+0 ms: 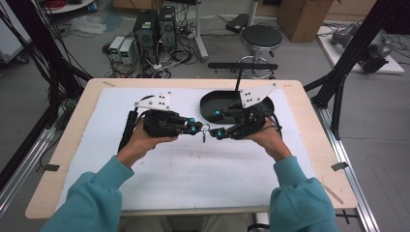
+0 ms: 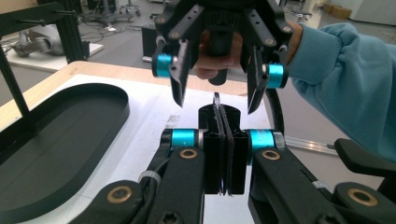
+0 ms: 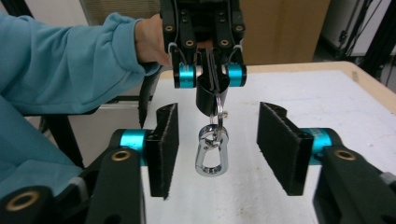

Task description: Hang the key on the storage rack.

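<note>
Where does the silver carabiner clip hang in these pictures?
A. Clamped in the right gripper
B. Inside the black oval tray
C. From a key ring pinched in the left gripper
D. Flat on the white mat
C: the carabiner clip dangles from a key ring pinched by the shut left gripper, between the right gripper's open fingers.

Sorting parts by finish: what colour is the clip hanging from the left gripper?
Shiny silver clip, clearest in the right gripper view.

High view: overhead, facing forward-down, far.
Left gripper view: close, facing opposite gripper.
Right gripper view: close, facing back.
Shared: white foam-covered table (image 1: 193,169), silver metal snap-hook keyring (image 3: 212,154).
</note>
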The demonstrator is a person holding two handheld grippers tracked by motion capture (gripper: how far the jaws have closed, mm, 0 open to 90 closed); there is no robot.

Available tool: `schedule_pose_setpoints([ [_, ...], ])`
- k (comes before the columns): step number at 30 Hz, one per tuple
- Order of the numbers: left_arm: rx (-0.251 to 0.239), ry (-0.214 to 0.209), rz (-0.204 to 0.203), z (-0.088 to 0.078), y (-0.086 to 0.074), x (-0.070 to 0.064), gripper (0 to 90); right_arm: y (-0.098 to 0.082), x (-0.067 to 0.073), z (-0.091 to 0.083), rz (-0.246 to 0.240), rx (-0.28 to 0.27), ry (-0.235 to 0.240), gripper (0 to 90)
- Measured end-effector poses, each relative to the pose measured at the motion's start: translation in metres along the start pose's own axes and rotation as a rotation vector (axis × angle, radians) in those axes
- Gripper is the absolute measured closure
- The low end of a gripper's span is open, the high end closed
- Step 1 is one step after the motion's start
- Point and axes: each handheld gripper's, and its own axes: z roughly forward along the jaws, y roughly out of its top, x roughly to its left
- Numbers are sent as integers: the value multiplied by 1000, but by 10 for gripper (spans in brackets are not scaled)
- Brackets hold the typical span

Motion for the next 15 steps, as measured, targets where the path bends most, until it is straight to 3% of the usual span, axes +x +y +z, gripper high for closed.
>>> schedule_pose_setpoints([
  [8,5,-5,1,0,0,0,881,0,0,3,10,31,22,660],
  [15,7,-7,3,0,0,0,881,1,0,4,10,31,40,736],
])
